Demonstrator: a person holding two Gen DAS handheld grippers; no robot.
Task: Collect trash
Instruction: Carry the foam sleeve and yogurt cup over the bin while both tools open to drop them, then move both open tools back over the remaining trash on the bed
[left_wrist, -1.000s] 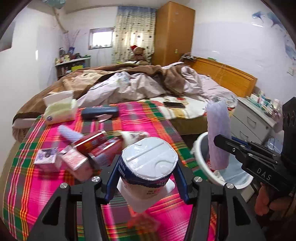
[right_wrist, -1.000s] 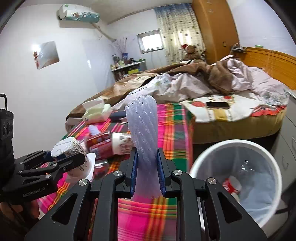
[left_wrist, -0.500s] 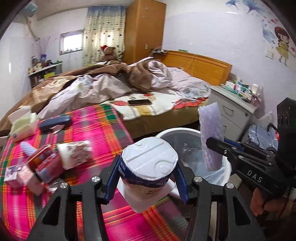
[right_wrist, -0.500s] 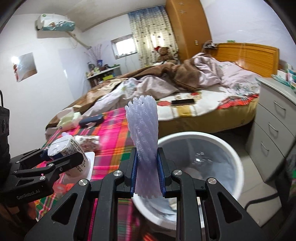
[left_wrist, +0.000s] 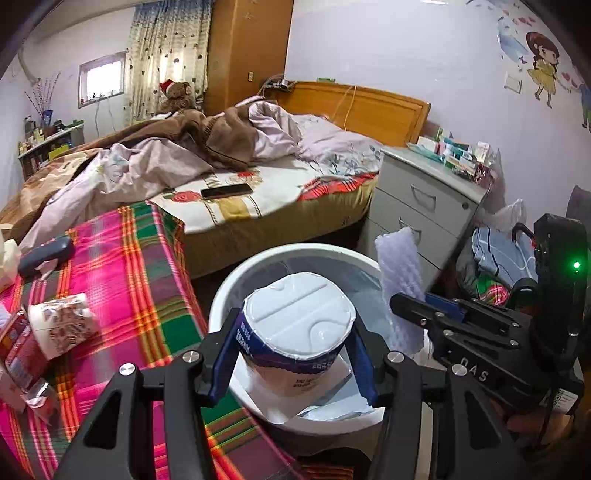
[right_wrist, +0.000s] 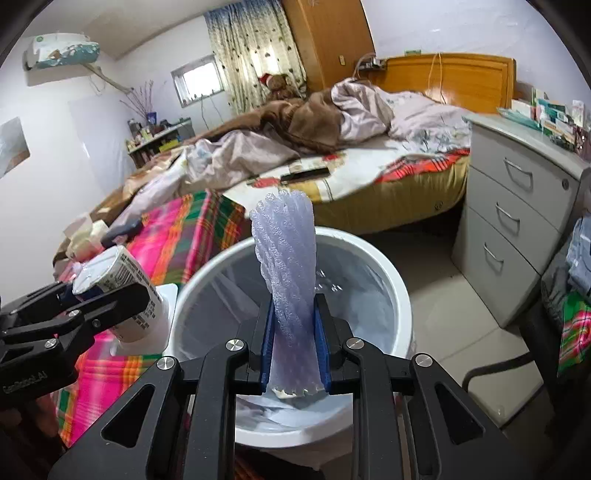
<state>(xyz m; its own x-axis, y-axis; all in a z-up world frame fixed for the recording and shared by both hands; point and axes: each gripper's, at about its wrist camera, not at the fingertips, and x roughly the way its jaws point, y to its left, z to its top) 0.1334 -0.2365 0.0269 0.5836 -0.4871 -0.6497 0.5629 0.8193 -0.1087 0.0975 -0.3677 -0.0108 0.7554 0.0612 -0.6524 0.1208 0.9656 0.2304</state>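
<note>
My left gripper is shut on a white cup with a blue label and a foil lid, held over the near rim of the white trash bin. My right gripper is shut on a pale purple foam net sleeve, held upright above the bin. The bin has a clear liner. The sleeve and the right gripper show at the right of the left wrist view. The cup shows at the left of the right wrist view.
A table with a pink and green plaid cloth stands left of the bin, with a paper cup, red packets and a dark case on it. A bed lies behind. A grey drawer unit stands at the right.
Both grippers have swung right from over the table to over the trash bin, each still holding its item.
</note>
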